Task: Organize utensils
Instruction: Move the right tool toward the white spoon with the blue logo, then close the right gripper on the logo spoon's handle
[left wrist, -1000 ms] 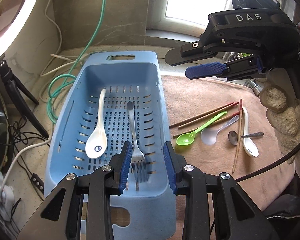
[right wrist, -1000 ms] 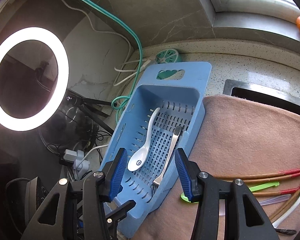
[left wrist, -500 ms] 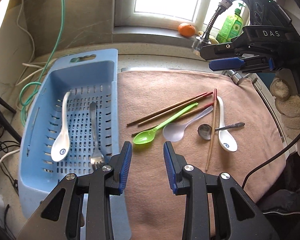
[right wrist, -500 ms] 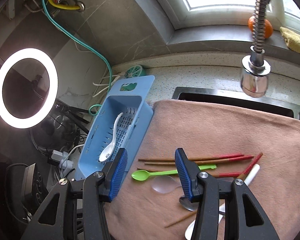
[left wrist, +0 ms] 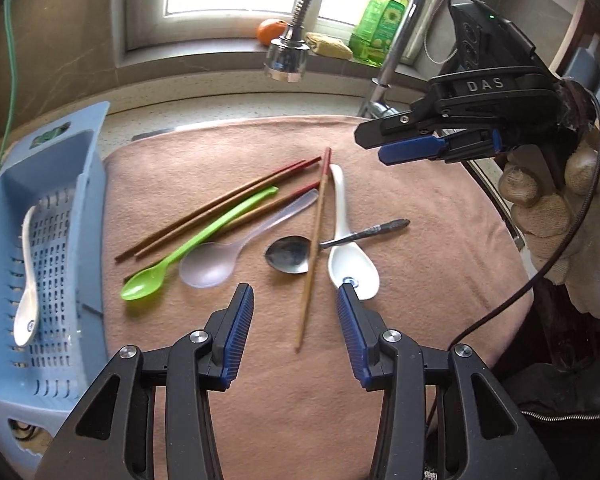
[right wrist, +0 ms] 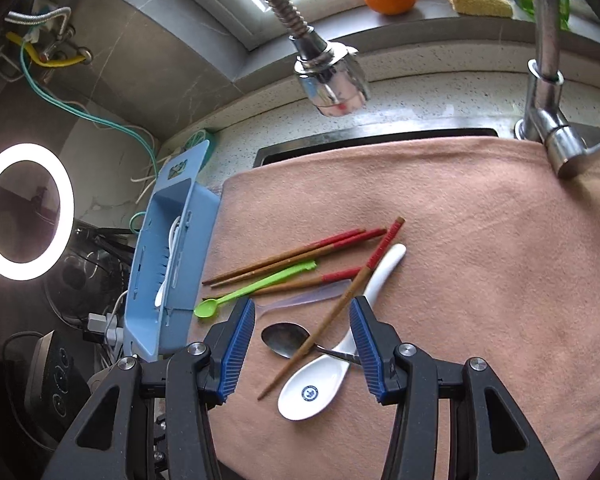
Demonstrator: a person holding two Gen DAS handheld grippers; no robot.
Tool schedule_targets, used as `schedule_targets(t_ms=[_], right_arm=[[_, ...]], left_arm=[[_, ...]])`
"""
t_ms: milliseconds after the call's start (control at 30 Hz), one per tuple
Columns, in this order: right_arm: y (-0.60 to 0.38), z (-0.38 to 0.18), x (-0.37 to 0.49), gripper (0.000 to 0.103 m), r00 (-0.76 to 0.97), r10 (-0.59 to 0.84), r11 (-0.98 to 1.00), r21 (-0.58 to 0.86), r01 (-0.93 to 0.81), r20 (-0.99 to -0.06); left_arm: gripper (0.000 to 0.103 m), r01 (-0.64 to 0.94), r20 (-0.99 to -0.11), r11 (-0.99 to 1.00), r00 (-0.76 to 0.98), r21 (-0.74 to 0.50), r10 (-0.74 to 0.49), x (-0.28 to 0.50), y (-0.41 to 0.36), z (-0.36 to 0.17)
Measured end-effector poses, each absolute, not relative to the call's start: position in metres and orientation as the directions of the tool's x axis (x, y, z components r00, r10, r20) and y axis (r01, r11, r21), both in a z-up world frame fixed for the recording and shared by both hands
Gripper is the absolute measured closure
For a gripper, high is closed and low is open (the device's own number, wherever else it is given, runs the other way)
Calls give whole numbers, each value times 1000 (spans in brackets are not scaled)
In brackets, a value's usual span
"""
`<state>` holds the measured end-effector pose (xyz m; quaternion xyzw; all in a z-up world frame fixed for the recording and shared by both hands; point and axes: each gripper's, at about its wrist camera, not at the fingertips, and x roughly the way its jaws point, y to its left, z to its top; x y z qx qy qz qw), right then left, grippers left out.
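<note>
Utensils lie in a loose heap on the towel (left wrist: 420, 320): chopsticks (left wrist: 220, 208), green spoon (left wrist: 196, 242), clear spoon (left wrist: 236, 252), metal spoon (left wrist: 290, 254), white spoon (left wrist: 350, 260). Another spoon (left wrist: 27, 280), perhaps ceramic, lies in the basket (left wrist: 88, 200). Left gripper (left wrist: 296, 304) and right gripper (right wrist: 302, 320) hover spread, empty.

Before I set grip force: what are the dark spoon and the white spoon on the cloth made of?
Dark spoon: apparently metal, with a dull, tarnished grey sheen and thin handle. White spoon: probably glazed ceramic, being glossy and thick-walled with a blue printed mark; melamine is possible.
</note>
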<state>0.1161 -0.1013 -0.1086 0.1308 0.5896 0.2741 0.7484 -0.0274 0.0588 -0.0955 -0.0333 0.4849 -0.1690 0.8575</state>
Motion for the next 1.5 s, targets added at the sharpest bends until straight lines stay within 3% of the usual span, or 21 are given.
schedule_targets(t_ms=[633, 1067, 1333, 1500], right_arm=[[-113, -164, 137, 66, 20, 575, 807, 563, -179, -818], [-100, -176, 139, 78, -24, 577, 798, 570, -194, -816], [-98, -183, 139, 92, -35, 575, 801, 571, -182, -817], [-100, -182, 137, 92, -27, 578, 802, 574, -165, -816]], left_arm=[[61, 264, -853, 934, 400, -242, -334, -15, 3, -126], [63, 231, -859, 937, 387, -261, -334, -2, 2, -137], [66, 232, -859, 938, 390, -256, -331, 0, -2, -140], [66, 238, -854, 935, 392, -265, -342, -7, 4, -137]])
